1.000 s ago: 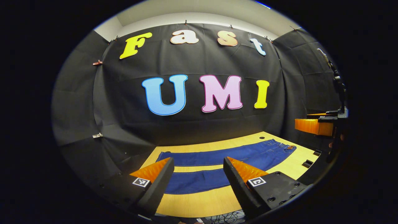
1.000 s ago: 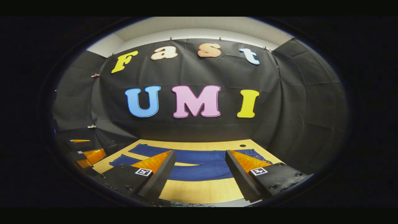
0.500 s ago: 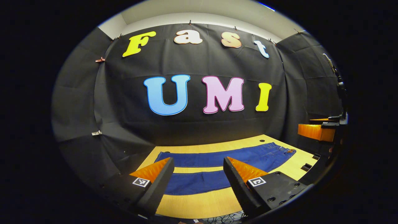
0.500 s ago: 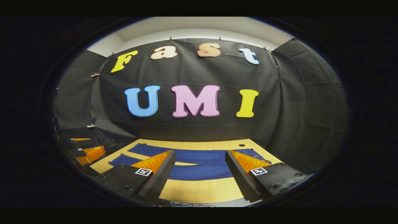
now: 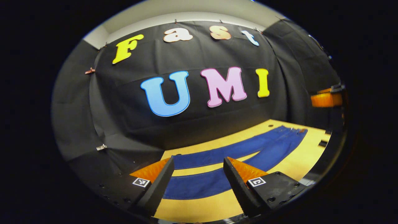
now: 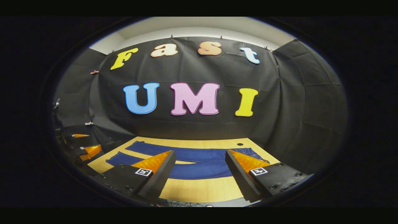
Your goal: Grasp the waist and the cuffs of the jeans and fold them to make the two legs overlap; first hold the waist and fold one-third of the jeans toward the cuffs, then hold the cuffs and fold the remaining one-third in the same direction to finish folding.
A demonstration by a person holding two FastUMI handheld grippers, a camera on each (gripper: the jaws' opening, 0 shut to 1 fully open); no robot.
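Jeans (image 5: 199,183): near leg crossed by both fingers (image 5: 237,183) of the left gripper in its view; cuffs hidden behind the left finger. Waist (image 5: 299,131) small, detail unreadable.
Jeans, right gripper view: waist end hidden behind the right finger (image 6: 241,172).
Right gripper (image 5: 326,99): cut by edge, jaw stance untellable.
Tabletop (image 5: 214,207): near edge cut off.

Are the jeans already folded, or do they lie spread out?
Spread out: the blue denim jeans lie flat on the wooden table, legs apart, nothing folded.
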